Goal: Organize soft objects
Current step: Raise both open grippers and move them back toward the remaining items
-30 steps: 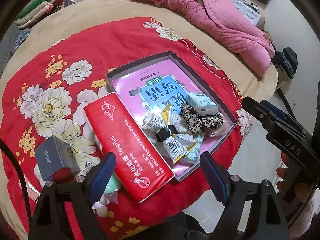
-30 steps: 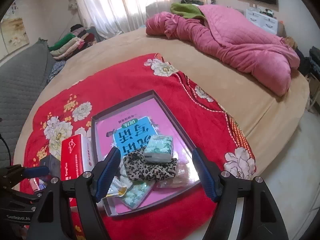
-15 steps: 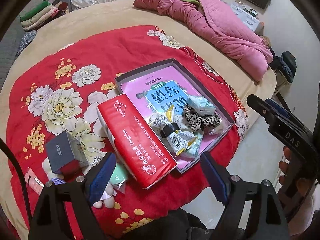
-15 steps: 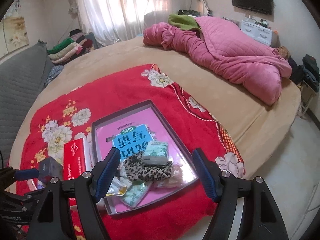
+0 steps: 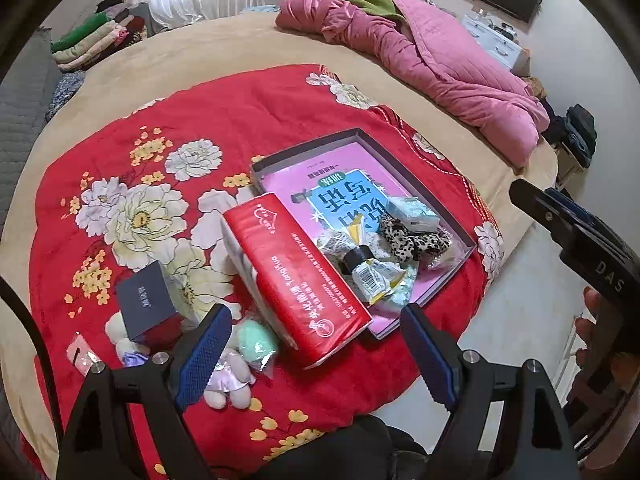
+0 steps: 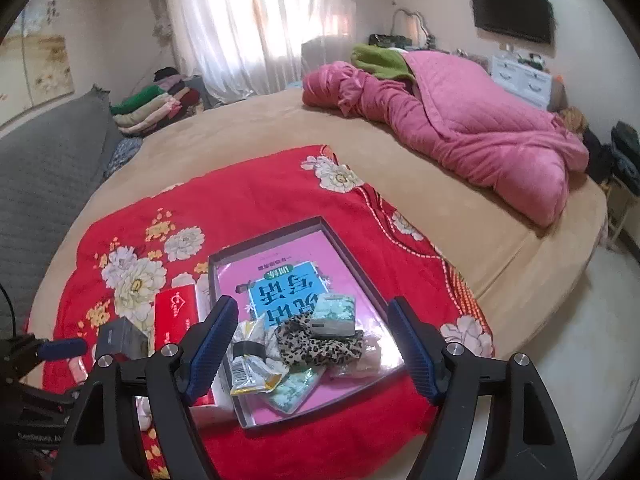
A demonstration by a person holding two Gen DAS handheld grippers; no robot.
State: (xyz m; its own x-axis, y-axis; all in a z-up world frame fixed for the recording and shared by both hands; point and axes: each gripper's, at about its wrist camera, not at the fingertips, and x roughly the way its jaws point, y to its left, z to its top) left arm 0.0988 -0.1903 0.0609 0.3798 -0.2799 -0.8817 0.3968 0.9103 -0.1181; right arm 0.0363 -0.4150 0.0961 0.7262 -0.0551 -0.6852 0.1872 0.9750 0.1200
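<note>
left gripper (image 5: 316, 356): wide, empty | right gripper (image 6: 312, 346): wide, empty | shallow rectangular tray (image 5: 404, 160): fuzzy leopard scrunchie (image 5: 416, 240) at 4 o'clock, crinkly packets (image 5: 368, 272) | glossy red tissue pack (image 5: 296, 276) at tray's 9 o'clock

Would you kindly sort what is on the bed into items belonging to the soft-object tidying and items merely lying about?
Job:
shallow box
leopard scrunchie
tissue pack
snack packets
red tissue package
plush toys
green puff

Lying about:
pink quilt
folded clothes
dark blue box
</note>
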